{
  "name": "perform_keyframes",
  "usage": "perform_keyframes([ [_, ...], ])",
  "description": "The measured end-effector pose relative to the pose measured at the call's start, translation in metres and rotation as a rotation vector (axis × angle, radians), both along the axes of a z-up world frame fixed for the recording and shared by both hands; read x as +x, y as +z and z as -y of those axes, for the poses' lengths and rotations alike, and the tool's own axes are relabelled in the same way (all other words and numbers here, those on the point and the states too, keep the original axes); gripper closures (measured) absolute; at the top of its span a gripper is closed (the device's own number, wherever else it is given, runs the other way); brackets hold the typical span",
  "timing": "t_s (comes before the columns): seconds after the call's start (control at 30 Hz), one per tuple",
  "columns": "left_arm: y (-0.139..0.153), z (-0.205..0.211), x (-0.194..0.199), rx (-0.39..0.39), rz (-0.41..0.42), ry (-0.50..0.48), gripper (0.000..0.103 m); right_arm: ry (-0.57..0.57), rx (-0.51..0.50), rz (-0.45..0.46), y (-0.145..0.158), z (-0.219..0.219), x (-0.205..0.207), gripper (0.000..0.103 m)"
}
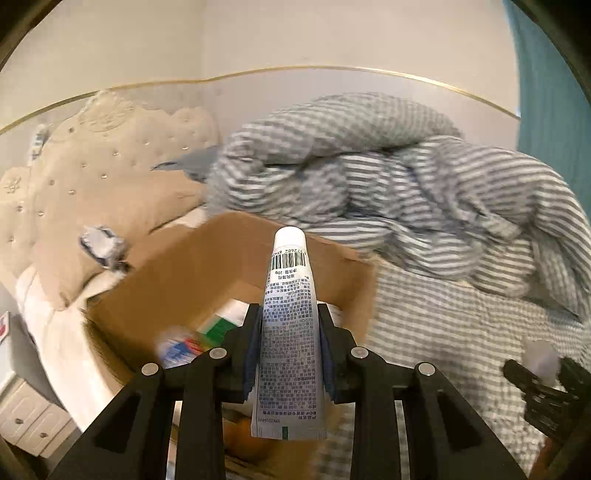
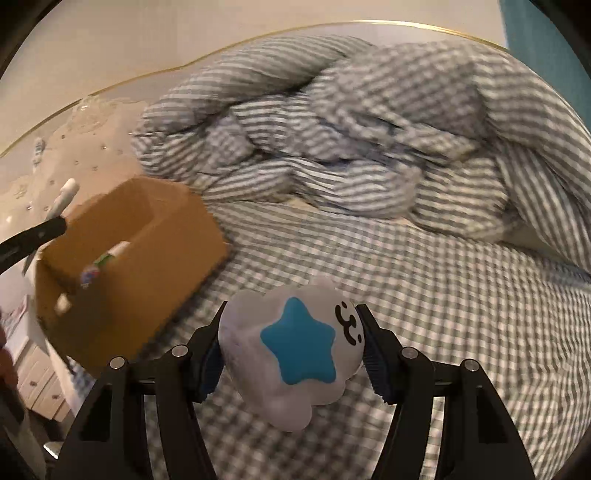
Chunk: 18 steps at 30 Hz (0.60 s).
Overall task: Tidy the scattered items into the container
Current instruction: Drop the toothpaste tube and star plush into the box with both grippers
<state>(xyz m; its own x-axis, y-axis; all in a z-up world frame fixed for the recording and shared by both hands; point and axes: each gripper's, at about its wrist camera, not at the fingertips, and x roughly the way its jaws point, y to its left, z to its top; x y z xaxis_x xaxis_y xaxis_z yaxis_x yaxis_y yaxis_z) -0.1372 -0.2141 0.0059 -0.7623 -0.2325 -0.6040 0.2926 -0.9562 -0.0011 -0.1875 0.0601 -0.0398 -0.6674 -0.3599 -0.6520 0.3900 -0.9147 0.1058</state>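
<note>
Tongs (image 1: 289,345) (tube (image 1: 289,332)) above box rim (image 1: 325,242)

- A bed (image 2: 424,295) covered by a grey-and-white checked sheet.
- A striped duvet (image 1: 369,177) heaped at its far side.
- A beige tufted headboard (image 1: 92,166) on the left, below a cream wall (image 1: 295,33).
- A teal curtain (image 1: 554,92) at the right.
- White drawers (image 1: 29,424) beside the bed.
</note>
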Motion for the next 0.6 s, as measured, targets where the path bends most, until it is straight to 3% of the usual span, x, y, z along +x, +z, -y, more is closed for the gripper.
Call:
perform_keyframes([
  [0.1,-0.024,0.027,-0.018,0.018,0.131,-0.030,0.065,0.055,-0.011,-0.028,0.019,0.043,-0.002,0.040],
  [0.17,-0.036,0.041,-0.018,0.024,0.154,0.016,0.040,0.102,-0.027,-0.039,0.033,0.077,-0.008,0.040],
  [0.33,-0.040,0.056,0.002,0.053,0.110,0.045,0.012,0.186,-0.076,-0.032,0.053,0.156,-0.039,0.040],
  [0.5,-0.035,0.063,0.018,0.073,0.086,0.046,0.012,0.204,-0.142,0.000,0.045,0.197,-0.066,0.038],
  [0.57,-0.034,0.063,0.022,0.081,0.081,0.040,0.012,0.159,-0.182,0.013,0.044,0.191,-0.069,0.028],
  [0.6,-0.034,0.062,0.023,0.083,0.082,0.036,0.012,0.139,-0.213,0.014,0.044,0.185,-0.068,0.014],
])
